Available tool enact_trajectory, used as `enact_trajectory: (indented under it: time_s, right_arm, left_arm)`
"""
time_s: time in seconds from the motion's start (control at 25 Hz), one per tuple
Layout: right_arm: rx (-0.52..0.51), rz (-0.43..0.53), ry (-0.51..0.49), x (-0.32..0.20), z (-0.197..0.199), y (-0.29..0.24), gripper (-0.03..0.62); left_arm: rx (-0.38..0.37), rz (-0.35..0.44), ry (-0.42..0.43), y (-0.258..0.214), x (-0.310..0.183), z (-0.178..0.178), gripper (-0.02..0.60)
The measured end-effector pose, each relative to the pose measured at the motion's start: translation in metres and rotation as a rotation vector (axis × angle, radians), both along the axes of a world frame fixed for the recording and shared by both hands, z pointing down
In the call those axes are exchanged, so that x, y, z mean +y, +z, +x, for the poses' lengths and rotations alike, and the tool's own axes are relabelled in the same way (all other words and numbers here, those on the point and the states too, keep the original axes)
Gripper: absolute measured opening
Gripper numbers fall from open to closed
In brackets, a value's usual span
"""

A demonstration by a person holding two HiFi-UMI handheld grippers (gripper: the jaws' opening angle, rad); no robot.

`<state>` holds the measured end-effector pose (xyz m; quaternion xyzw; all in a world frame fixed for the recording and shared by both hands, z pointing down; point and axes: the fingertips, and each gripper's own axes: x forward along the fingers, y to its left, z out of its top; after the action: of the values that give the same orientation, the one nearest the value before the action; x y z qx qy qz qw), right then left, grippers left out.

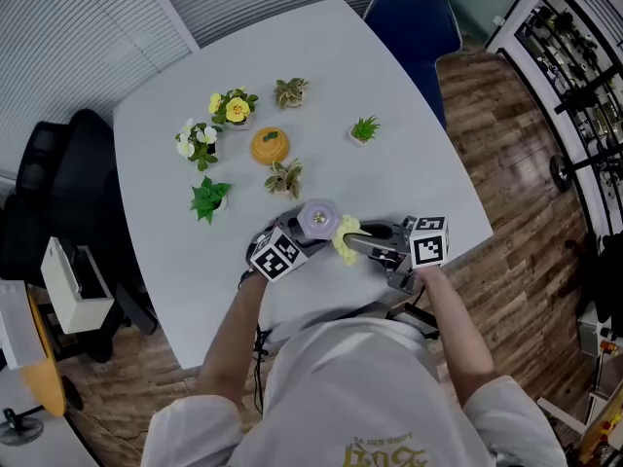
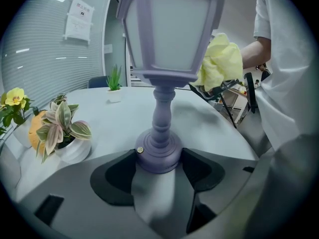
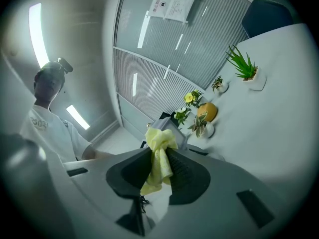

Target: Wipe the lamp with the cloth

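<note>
A lavender lantern-style lamp [image 2: 167,39] stands upright near the front edge of the white table [image 1: 321,56]. My left gripper [image 2: 158,159] is shut on its round base [image 2: 158,156]. From above, the lamp's top [image 1: 317,219] shows between the two grippers. My right gripper [image 3: 158,169] is shut on a yellow cloth [image 3: 158,156]. The cloth [image 2: 221,62] presses against the right side of the lamp's shade, and the same cloth [image 1: 345,238] lies just right of the lamp in the head view.
Several small potted plants stand behind the lamp: a striped-leaf one [image 1: 284,177], a green one [image 1: 208,197], white and yellow flowers [image 1: 228,108], a spiky one [image 1: 364,129]. An orange round pot [image 1: 270,145] sits among them. A blue chair [image 1: 414,22] stands at the far side.
</note>
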<state>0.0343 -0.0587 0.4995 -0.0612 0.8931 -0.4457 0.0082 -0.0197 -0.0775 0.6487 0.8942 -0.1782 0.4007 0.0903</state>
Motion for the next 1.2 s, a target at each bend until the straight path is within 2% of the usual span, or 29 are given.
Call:
enact_trajectory:
  time_s: [0.32,0.76,1.2]
  right_arm:
    - [0.012,0.014,-0.057,0.012,-0.013,0.002,0.098]
    - [0.051,0.027,-0.057,0.009,-0.017,0.010,0.098]
    - [0.151,0.014,-0.049,0.001,-0.019,0.031,0.098]
  left_arm:
    - [0.000,0.003,-0.006,0.000,-0.001,0.001,0.299]
    - [0.005,0.007,-0.002,0.000,0.000,0.000,0.299]
    - [0.004,0.003,-0.004,0.000,-0.001,0.000,0.299]
